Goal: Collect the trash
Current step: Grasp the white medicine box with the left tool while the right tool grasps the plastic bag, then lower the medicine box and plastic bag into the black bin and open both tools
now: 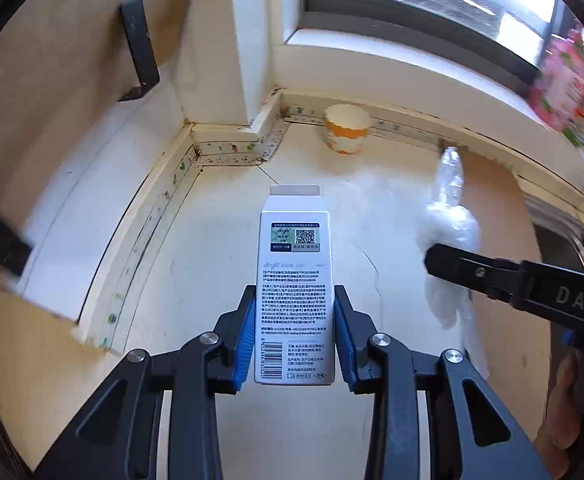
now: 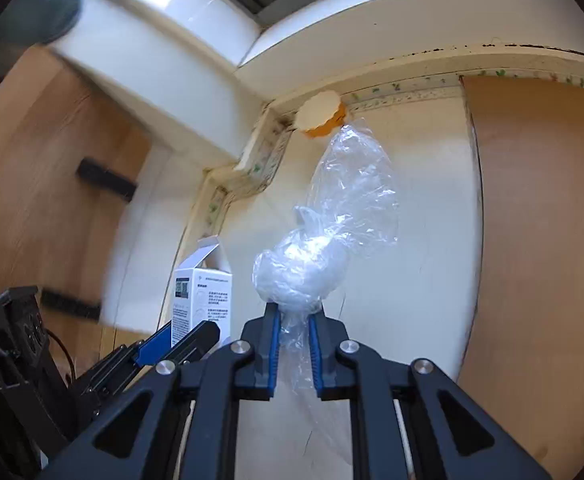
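Counter (image 1: 220, 264), pale and worn, runs ahead of both my grippers to a taped back edge under the window; I read it as the surface being cleared

Plastic bag (image 2: 332, 248), clear and crumpled, stands up out of my right gripper (image 2: 294, 322). Blue pads pinch its gathered neck, the bulk ballooning ahead of the fingertips and a loose tail hanging between the jaws. Gripping the neck makes sense: film that slack gives no other firm purchase

White carton (image 1: 294, 280), printed with small text and a code, is clamped across its narrow sides in my left gripper (image 1: 294, 300), top flap open and pointing away from me. Side grip keeps the box stiff where the panels brace each other. In the right wrist view it sits just left of my right fingers

Paper cup (image 1: 346, 128), white and orange, well ahead of both grippers against the back edge, untouched; probably next, though from here I can't tell if it's empty
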A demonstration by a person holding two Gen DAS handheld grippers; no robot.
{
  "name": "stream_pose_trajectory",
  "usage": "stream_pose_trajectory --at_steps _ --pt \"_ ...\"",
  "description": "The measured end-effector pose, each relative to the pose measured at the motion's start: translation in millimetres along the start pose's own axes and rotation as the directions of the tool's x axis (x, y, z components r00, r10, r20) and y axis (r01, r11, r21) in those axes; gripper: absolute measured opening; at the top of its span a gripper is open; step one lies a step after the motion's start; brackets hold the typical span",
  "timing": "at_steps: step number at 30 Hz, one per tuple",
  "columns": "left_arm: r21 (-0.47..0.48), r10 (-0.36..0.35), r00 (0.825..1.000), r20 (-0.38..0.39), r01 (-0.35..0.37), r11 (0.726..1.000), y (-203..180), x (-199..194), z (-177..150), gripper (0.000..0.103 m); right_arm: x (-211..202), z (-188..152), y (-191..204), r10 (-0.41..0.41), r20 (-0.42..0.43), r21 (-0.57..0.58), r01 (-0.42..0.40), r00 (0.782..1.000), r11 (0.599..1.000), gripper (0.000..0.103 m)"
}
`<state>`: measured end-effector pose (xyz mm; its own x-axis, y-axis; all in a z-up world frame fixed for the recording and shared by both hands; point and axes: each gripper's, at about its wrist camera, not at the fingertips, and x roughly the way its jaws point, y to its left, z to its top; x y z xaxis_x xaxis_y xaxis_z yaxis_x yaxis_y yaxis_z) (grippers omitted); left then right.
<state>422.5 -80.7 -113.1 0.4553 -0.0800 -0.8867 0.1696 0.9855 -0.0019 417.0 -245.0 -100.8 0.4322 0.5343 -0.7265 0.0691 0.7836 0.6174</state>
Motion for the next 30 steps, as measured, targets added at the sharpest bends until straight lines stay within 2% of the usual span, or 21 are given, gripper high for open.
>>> stream_pose_trajectory --at_steps 6,10,14,21,26,28,30 --pt "0.078 -0.043 0.996 0.078 0.036 0.996 1.1 -76.4 -57.5 0.034 -49.0 -79.0 41.1 -0.020 0.057 -0.031 0.021 0.998 0.999 0.012" --pt "0.086 -0.094 0.988 0.126 0.083 0.993 18.4 -124.9 -99.3 0.034 -85.3 -139.3 69.5 -0.043 0.105 -0.038 0.047 0.994 0.998 0.012" --pt "0.090 -0.121 0.980 0.159 0.108 0.990 34.7 -156.3 -136.5 0.034 -105.6 -197.5 96.5 -0.068 0.138 -0.040 0.074 0.988 0.996 0.012" --pt "0.055 -0.134 0.979 0.154 0.127 0.990 60.2 -190.8 -193.5 0.034 -106.3 -268.7 136.0 -0.104 0.089 -0.115 0.114 0.991 0.987 0.012" --pt "0.028 -0.112 0.982 0.153 0.109 0.994 71.5 -200.4 -232.8 0.034 -103.6 -303.9 153.2 -0.086 0.033 -0.211 0.091 0.996 0.973 0.013" --pt "0.007 -0.099 0.984 0.148 0.099 0.995 77.9 -202.2 -254.6 0.034 -101.2 -320.3 158.2 -0.080 0.019 -0.276 0.082 0.997 0.958 0.013" --pt "-0.018 -0.095 0.989 0.117 0.098 0.995 83.4 -199.2 -280.8 0.034 -95.9 -339.9 161.4 -0.108 0.032 -0.370 0.113 0.994 0.922 0.013"
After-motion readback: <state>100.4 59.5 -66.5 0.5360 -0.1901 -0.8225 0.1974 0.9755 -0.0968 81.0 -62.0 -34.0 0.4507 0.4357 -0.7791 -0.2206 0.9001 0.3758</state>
